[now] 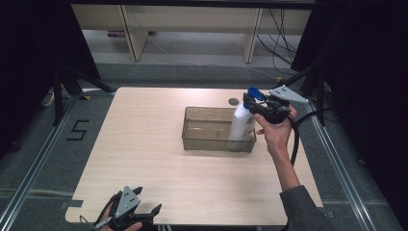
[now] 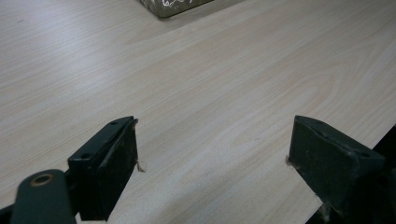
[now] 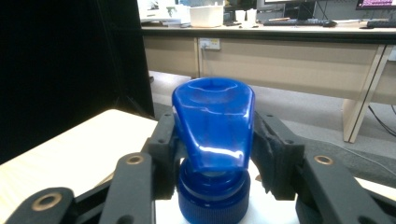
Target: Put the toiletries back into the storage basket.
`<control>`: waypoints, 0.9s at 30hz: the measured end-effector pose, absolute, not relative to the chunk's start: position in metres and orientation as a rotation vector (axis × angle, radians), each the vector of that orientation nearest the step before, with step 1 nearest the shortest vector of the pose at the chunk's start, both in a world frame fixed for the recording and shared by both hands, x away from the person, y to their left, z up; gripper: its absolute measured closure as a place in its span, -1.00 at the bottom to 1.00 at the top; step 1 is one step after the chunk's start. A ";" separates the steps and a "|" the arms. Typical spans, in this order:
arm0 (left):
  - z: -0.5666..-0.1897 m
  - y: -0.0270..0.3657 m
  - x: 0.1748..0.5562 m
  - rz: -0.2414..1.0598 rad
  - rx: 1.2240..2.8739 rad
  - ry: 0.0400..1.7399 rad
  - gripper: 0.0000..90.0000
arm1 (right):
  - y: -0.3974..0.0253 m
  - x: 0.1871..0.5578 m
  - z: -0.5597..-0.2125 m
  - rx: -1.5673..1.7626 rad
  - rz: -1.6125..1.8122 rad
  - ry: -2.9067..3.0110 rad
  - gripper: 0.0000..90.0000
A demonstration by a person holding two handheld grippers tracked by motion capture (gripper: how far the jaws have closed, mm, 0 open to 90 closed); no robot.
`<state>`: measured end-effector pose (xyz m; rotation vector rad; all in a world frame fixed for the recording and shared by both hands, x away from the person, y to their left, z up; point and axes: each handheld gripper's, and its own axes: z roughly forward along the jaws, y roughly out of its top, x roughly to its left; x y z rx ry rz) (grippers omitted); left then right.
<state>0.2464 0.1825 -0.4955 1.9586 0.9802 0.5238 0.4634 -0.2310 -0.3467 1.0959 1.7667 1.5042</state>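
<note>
A white bottle [image 1: 242,122] with a blue cap [image 1: 253,92] stands upright at the right end of a clear smoky plastic bin [image 1: 195,137] on the wooden table. My right gripper [image 1: 254,105] is shut on the bottle's neck just under the cap; in the right gripper view the blue cap [image 3: 214,126] sits clamped between the two black jaws. My left gripper [image 1: 146,215] rests at the table's near left edge, open, with bare tabletop between its fingers [image 2: 112,163]. A corner of the bin [image 2: 173,6] shows far ahead of it.
The wooden table [image 1: 144,159] has a small dark round mark [image 1: 233,101] behind the bin. Black tripod legs [image 1: 67,82] stand off the left side, and cables [image 1: 294,139] trail at the right edge. Desks stand beyond the table.
</note>
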 end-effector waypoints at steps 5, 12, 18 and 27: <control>-0.496 0.182 0.246 0.526 1.957 0.981 -0.66 | -0.233 0.463 -0.349 1.133 1.544 1.755 -0.01; -0.495 0.182 0.246 0.526 1.958 0.980 -0.66 | -0.233 0.465 -0.352 1.134 1.544 1.772 -0.05; -0.496 0.182 0.246 0.522 1.947 0.986 -0.66 | -0.232 0.463 -0.354 1.159 1.553 1.770 -0.15; -0.495 0.183 0.247 0.528 1.964 0.981 -0.66 | -0.238 0.457 -0.350 1.160 1.560 1.756 -0.28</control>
